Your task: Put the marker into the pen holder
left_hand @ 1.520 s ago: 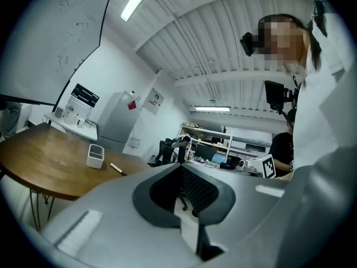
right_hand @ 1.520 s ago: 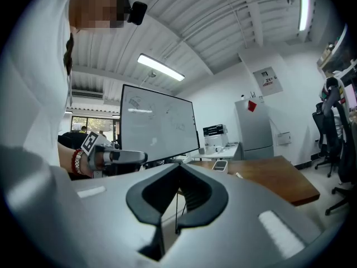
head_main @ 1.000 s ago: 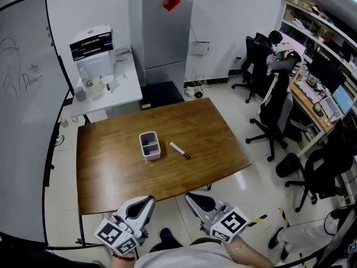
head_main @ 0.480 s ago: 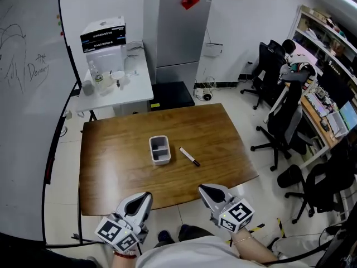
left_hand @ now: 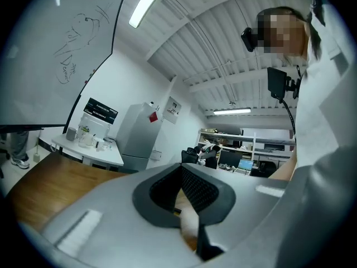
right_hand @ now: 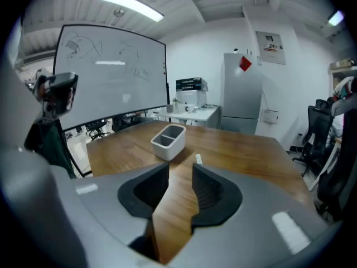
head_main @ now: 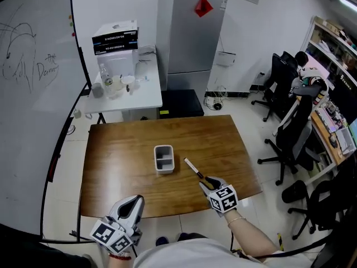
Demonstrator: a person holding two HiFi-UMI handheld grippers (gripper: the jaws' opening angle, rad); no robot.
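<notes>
Hanging at the table's [head_main: 111, 172] near edge, the left gripper [head_main: 134, 201] has its jaws pressed together, empty. The right gripper [head_main: 207, 183] has swung down to the marker's [head_main: 193, 168] near end, its jaws just spread over bare wood, so the pick-up looks next. One marker lies just right of one two-compartment pen holder [head_main: 164, 158].
</notes>
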